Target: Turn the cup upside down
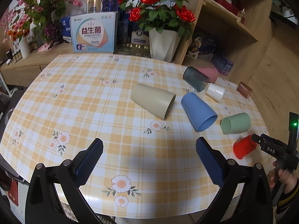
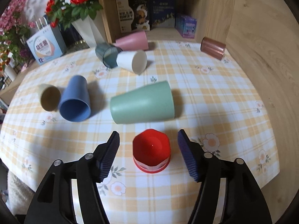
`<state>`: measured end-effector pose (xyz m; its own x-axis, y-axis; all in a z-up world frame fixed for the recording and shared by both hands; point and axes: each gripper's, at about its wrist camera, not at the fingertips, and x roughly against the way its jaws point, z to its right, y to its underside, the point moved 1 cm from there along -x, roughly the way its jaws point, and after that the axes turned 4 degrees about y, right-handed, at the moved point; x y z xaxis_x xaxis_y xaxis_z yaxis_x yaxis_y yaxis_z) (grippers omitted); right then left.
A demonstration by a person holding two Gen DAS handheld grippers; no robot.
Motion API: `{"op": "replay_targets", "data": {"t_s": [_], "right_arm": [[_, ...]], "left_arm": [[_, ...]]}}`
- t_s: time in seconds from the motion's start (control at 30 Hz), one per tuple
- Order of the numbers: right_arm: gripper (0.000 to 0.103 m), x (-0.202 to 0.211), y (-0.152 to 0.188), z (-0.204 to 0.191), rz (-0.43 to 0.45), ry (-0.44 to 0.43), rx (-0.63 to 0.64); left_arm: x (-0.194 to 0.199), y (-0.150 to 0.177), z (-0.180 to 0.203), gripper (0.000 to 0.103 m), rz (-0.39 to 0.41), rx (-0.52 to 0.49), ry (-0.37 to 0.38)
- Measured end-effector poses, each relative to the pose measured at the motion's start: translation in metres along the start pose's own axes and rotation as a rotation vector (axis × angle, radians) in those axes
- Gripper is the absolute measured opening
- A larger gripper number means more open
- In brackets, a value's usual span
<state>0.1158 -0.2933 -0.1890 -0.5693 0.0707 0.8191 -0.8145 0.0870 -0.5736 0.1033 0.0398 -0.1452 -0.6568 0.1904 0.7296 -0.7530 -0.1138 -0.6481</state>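
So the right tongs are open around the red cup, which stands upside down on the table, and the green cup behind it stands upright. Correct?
Not quite: the green cup lies on its side, as the right wrist view shows. The rest holds: the right tongs are open around the red cup, which stands upside down on the table.

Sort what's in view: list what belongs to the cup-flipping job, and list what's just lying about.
Job:
red cup, standing upside down between the fingers of the open right gripper
green cup, blue cup, beige cup, white cup, on their sides
left gripper, open

Lying about:
rose vase
probiotic box
shelf boxes
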Motion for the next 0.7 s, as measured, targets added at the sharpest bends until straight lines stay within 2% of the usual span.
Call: {"op": "replay_targets", "data": {"t_s": [0.13, 0.23, 0.3, 0.37, 0.5, 0.7], "right_arm": [[0.067, 0.035, -0.007, 0.0, 0.067, -0.014, 0.008], [0.073, 0.069, -0.011, 0.0, 0.13, -0.04, 0.004], [0.087, 0.091, -0.015, 0.001, 0.168, -0.068, -0.008], [0.088, 0.124, -0.018, 0.003, 0.238, -0.099, -0.03], [0.088, 0.169, -0.019, 0.001, 0.333, -0.105, -0.026], [0.089, 0.228, -0.014, -0.006, 0.443, -0.071, 0.006]], "left_arm": [[0.03, -0.013, 0.016, 0.097, 0.093, -0.101, -0.03], [0.05, -0.021, 0.022, 0.097, 0.13, -0.123, -0.003], [0.068, -0.028, 0.027, 0.097, 0.165, -0.127, 0.02], [0.089, -0.034, 0.036, 0.097, 0.208, -0.142, 0.03], [0.126, -0.042, 0.054, 0.097, 0.286, -0.172, 0.058], [0.16, -0.043, 0.078, 0.097, 0.332, -0.195, 0.104]]}}
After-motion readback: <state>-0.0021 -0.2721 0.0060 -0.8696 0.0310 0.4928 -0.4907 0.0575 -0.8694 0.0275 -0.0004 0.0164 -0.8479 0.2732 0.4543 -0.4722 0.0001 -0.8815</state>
